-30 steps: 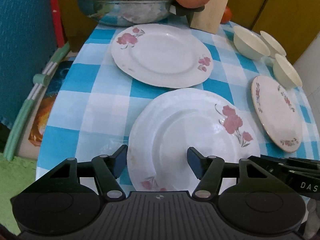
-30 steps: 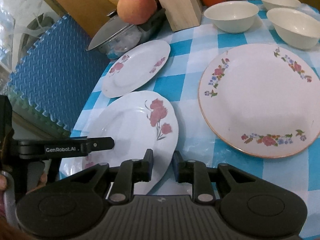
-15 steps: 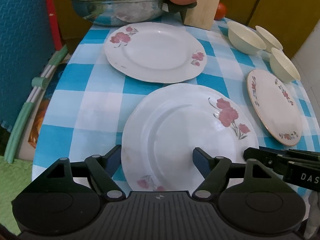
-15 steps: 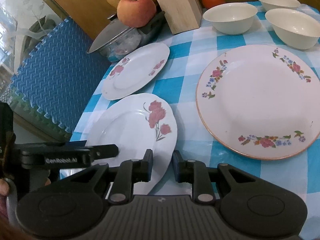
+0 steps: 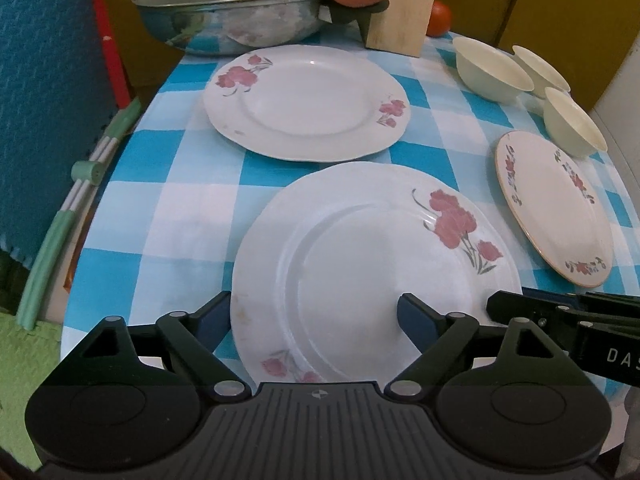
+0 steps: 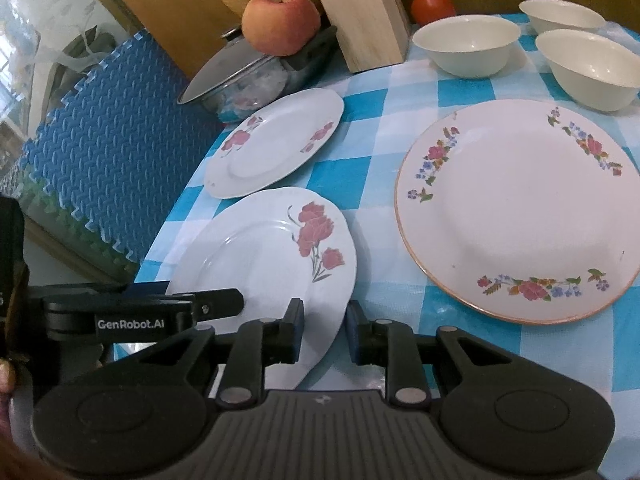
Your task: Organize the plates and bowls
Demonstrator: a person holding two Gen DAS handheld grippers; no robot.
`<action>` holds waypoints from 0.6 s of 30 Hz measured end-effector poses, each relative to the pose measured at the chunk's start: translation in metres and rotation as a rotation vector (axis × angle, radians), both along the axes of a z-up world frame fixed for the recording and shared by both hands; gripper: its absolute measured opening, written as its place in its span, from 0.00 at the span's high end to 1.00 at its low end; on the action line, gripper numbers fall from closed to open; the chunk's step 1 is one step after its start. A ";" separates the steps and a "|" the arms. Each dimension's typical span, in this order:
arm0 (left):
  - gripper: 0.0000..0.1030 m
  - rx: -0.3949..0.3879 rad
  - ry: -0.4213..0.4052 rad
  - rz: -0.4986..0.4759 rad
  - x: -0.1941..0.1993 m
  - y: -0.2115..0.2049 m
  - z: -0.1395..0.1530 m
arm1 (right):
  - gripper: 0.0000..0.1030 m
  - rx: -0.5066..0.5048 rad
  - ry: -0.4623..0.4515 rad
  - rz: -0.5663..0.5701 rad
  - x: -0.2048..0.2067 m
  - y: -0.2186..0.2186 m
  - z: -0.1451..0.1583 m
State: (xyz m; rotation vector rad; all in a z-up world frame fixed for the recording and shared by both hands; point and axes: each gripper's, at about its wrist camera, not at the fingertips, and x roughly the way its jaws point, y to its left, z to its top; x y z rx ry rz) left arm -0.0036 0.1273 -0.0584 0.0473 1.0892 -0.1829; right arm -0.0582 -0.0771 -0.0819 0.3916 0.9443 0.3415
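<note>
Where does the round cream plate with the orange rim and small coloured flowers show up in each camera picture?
Left wrist view: round cream plate with orange rim, far right, seen edge-on and squashed.
Right wrist view: same plate, large, right of centre.
Shared landmark: red tomato beside the leaning wooden board.

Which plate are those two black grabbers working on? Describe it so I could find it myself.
Start at the blue-and-white checked tablecloth and look at its near edge. The plate there lies nearest the grabbers, with the right gripper straddling its rim. Unlike the similar white plate behind it, it carries one large red flower spray, and it lacks the orange rim of the multicoloured plate.
</note>
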 end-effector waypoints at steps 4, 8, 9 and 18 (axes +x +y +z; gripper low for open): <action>0.10 0.008 -0.002 0.001 -0.001 -0.003 -0.001 | 0.78 -0.052 -0.022 -0.001 -0.002 0.005 0.003; 0.12 0.011 -0.004 -0.002 -0.002 -0.007 0.001 | 0.77 -0.072 -0.033 -0.028 -0.001 0.001 0.004; 0.12 0.012 -0.008 -0.010 -0.003 -0.008 0.001 | 0.77 -0.072 -0.036 -0.032 -0.002 0.000 0.004; 0.13 0.011 -0.042 -0.010 -0.002 -0.012 0.006 | 0.77 -0.083 -0.070 -0.038 -0.003 -0.001 0.009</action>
